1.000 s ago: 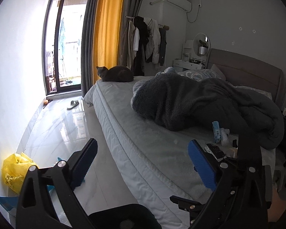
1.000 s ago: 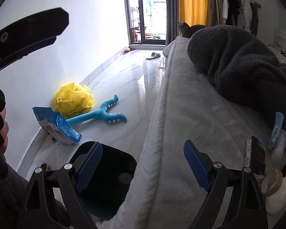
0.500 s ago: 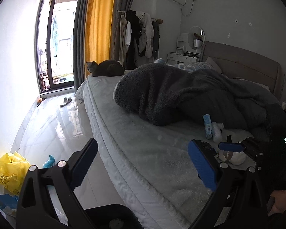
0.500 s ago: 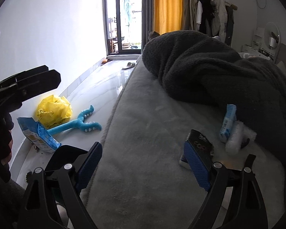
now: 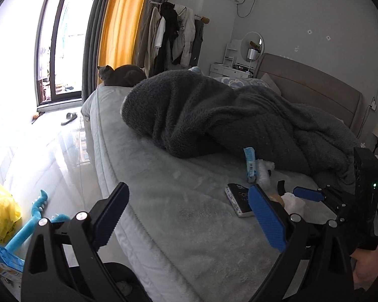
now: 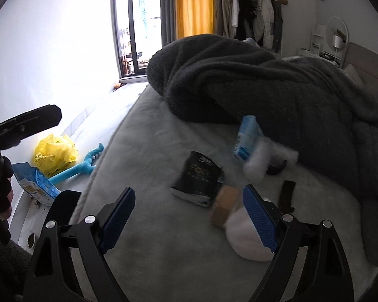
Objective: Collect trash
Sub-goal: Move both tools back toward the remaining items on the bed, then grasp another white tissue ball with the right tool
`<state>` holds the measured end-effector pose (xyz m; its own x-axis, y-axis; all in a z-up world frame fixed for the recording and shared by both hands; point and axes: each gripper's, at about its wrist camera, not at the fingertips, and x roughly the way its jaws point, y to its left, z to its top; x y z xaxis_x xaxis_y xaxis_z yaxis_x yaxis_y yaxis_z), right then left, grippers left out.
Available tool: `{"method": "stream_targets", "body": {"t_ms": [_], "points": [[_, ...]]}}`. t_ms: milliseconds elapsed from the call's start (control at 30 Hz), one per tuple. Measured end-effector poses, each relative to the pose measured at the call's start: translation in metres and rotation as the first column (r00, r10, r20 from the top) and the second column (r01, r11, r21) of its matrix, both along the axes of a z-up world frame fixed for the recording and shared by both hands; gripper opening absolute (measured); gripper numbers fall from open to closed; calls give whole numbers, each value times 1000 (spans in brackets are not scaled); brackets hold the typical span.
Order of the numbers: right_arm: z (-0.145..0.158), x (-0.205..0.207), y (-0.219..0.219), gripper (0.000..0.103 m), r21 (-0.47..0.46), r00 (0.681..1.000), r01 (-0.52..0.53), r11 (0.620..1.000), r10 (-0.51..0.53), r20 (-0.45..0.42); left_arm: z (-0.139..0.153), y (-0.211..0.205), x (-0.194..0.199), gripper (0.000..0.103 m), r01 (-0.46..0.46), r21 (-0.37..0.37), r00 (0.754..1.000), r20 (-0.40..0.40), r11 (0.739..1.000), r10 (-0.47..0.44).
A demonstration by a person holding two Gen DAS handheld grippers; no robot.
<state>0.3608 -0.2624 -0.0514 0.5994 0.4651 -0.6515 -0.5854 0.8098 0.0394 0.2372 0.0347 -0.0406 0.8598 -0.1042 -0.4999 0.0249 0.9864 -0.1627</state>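
Observation:
Trash lies in a pile on the grey bed [image 6: 163,264], beside the dark blanket [image 6: 239,80]. It holds a black packet [image 6: 201,178], a light blue carton [image 6: 248,138], white crumpled tissue [image 6: 259,161], a brown-topped white lump [image 6: 229,214] and a black strip [image 6: 286,193]. My right gripper [image 6: 189,215] hangs open just short of the pile, its right pad over the white lump. My left gripper [image 5: 189,216] is open over the bed edge, holding nothing. Beyond it lie the black packet [image 5: 239,200] and blue carton [image 5: 249,164], with one of the right gripper's fingers [image 5: 307,193] beside them.
On the floor by the wall lie a yellow bag [image 6: 54,154], a blue toy [image 6: 75,171] and a blue snack bag [image 6: 35,183]. A black bin [image 6: 63,206] stands at the bedside. A grey cat [image 5: 121,76] sits at the bed's far end.
Both views have swung from the floor towards the bed. The trash pile now sits near the middle of the right wrist view, closer than before. Both grippers stayed open.

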Motion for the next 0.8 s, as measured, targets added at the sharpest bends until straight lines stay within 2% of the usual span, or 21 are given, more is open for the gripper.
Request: {"method": "stream_targets", "body": {"t_ms": [800], "points": [[-36, 28, -61, 87, -12, 992, 60, 998, -61, -108, -22, -65, 31, 96, 143, -123, 984, -85, 982, -154]]}}
